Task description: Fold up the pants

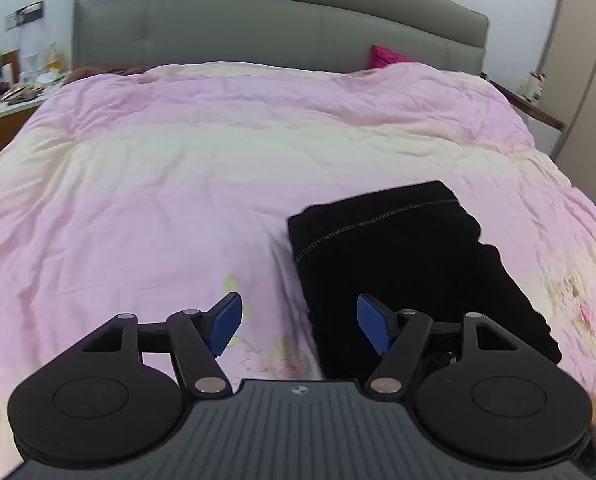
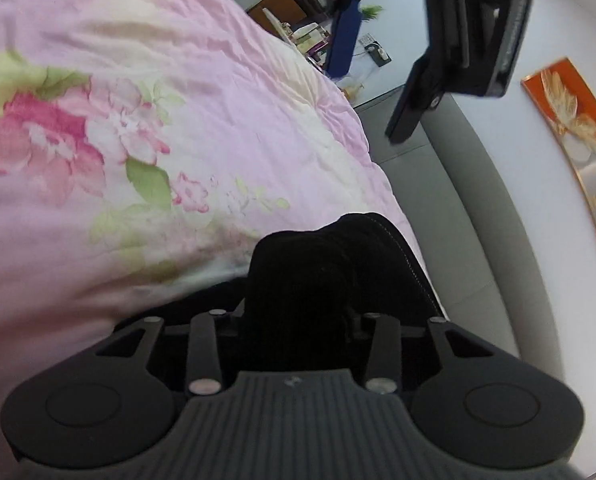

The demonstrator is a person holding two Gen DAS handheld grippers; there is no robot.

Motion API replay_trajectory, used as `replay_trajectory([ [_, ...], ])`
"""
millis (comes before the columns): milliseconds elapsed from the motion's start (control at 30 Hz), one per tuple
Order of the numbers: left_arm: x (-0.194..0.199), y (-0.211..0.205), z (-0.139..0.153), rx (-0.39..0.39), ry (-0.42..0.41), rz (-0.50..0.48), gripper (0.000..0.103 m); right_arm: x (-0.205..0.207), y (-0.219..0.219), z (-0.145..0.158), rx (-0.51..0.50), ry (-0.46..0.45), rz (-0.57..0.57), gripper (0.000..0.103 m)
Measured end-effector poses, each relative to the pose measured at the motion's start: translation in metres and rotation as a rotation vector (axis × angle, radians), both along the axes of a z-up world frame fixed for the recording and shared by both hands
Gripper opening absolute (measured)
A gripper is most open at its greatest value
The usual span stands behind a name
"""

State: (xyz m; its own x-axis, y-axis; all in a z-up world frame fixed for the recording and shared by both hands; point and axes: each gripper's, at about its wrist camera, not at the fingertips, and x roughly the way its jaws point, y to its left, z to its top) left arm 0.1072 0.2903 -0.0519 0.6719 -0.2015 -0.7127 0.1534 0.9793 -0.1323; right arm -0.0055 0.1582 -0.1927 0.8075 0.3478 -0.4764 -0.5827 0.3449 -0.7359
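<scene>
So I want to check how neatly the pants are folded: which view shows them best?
The left wrist view: the black pants lie on the pink quilt as a folded bundle, with the outline and stitched seam visible. In the right wrist view they fill the space between the right gripper fingers as a dark bunched mass, with little outline showing.

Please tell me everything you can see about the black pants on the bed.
The black pants look like soft dark fabric with a pale stitched seam, folded into a compact rectangular bundle. They lie on the pink floral duvet. In the right wrist view, one end bulges up between the right gripper's jaws; the pads are hidden.
</scene>
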Motion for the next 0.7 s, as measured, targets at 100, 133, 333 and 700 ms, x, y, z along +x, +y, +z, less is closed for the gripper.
replay_trajectory([
  [100, -0.001, -0.028, -0.009, 0.024, -0.012, -0.084, 0.078, -0.007, -0.018, 0.028, 0.107, 0.071, 0.082, 0.073],
  [133, -0.003, -0.035, -0.012, 0.029, -0.018, -0.104, 0.078, -0.015, -0.028, 0.037, 0.136, 0.077, 0.122, 0.074],
  [333, -0.004, -0.063, -0.032, 0.087, -0.008, -0.186, 0.078, -0.029, -0.105, 0.088, 0.435, 0.202, 0.021, 0.056],
  [700, 0.013, -0.078, -0.037, 0.087, -0.035, -0.175, 0.086, 0.026, -0.125, 0.078, 0.243, 0.369, -0.021, 0.045],
])
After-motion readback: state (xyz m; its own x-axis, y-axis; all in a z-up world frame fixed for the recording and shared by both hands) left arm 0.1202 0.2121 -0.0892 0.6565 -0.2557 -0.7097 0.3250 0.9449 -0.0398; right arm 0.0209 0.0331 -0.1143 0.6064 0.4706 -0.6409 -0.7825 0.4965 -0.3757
